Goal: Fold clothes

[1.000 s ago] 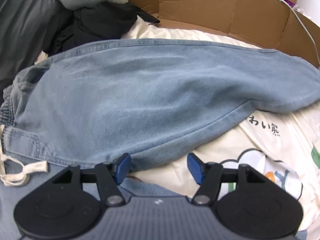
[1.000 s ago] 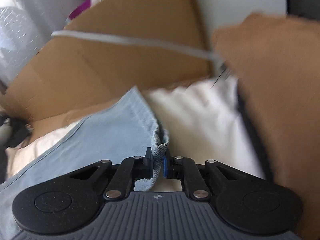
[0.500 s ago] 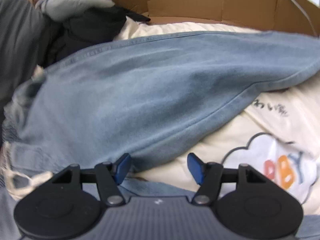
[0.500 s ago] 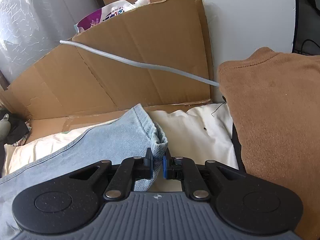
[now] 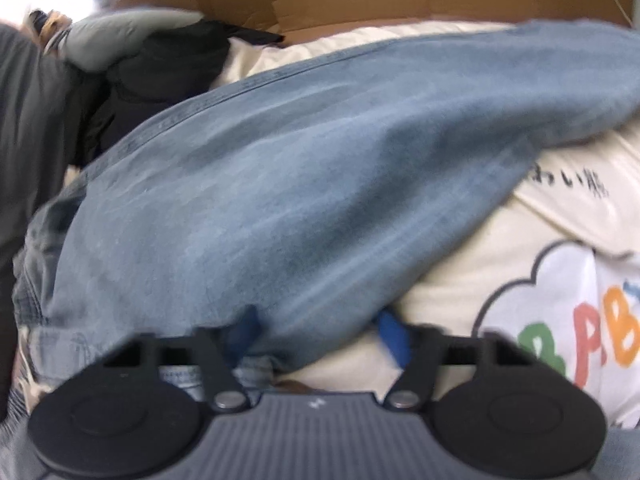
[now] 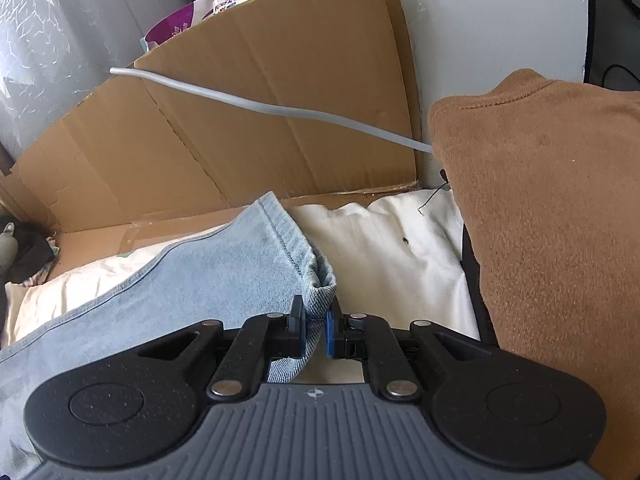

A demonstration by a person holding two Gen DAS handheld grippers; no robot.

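The hem of the jeans [image 6: 280, 256] was held clenched in the right gripper [image 6: 316, 330]. The left gripper [image 5: 316, 330] had just been closing on the lower seam between its jaws, not yet visibly pinched. Judged next: a firm pinch, then folding.

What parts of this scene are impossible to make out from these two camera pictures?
- Left wrist view: motion blur smears the jeans; whether the left gripper pads, which have just been closing, already press the denim is unclear.
- Left wrist view: the waistband is cut off at the left edge.
- Right wrist view: the right gripper body hides the hem below its pinch.
- Right wrist view: the brown garment hides the cable end.
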